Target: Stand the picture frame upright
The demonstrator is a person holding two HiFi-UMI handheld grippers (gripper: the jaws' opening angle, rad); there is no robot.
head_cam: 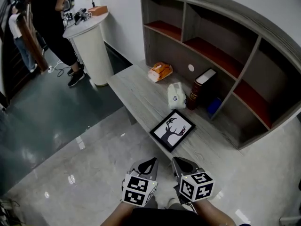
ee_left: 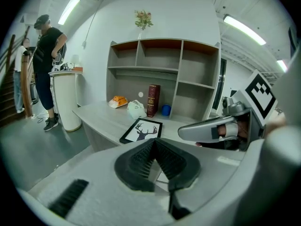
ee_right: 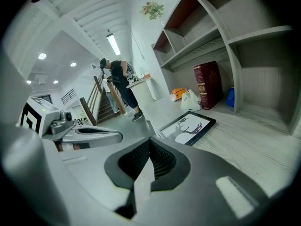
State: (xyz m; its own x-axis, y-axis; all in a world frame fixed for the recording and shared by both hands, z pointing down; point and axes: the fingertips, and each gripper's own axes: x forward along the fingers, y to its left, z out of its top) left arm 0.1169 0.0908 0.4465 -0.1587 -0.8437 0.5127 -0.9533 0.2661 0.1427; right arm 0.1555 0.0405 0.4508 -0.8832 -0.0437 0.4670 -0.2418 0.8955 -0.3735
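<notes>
A pale grey wood-grain table (head_cam: 136,95) is set before a curved grey shelf unit (head_cam: 211,55). In the head view, the black-rimmed picture frame with a deer print (head_cam: 172,130) is seen lying flat at the table's front edge, with the left gripper (head_cam: 149,162) and right gripper (head_cam: 177,162) held short of it. In the left gripper view the jaws are pressed together on nothing, and in the right gripper view likewise. The approach is judged to be in hand. Next, jaws must be parted and a frame edge gripped and tilted up.
</notes>
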